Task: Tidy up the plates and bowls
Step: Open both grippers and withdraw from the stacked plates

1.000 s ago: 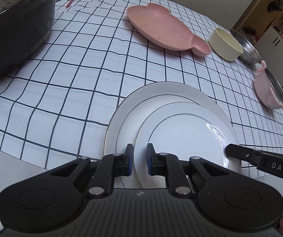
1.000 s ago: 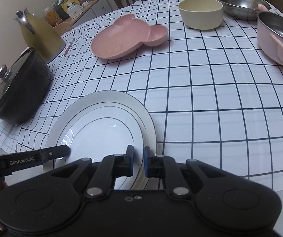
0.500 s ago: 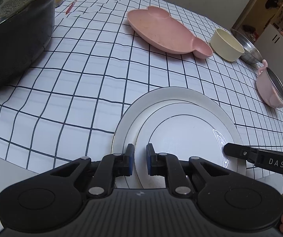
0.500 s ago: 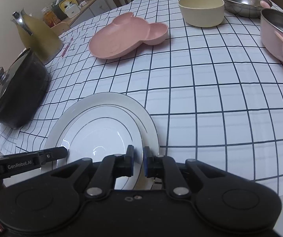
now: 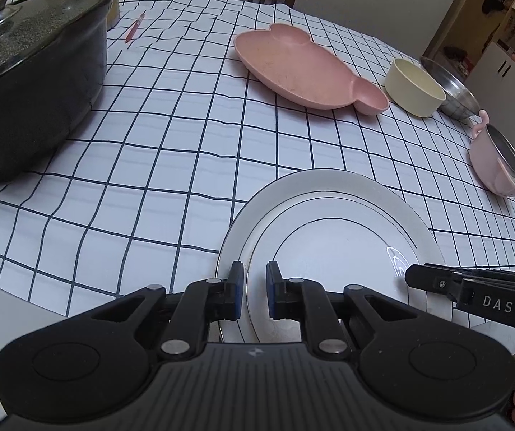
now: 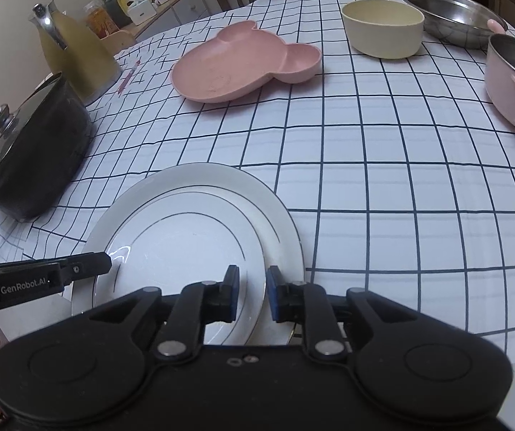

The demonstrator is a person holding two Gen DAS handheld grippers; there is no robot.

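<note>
Right gripper [image 6: 252,292] jaws just opening off the small gold-rimmed white plate [image 6: 185,251], left gripper [image 5: 254,289] clenching its rim, so you're risking a one-sided tip sliding it off the large white plate [image 6: 279,215].

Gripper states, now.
Left gripper: shut on the small plate, at its rim.
Right gripper: open, jaws have just been opening, plate rim between them.

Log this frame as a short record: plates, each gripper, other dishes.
plates: small plate stacked on large plate, near table edge
left gripper: shut on small plate's rim
right gripper: jaws have just been opening; small plate's rim between them, pads look clear of it
unsorted: pink dish, cream bowl, steel bowl, pink pot
aside: black pot, lidded
</note>
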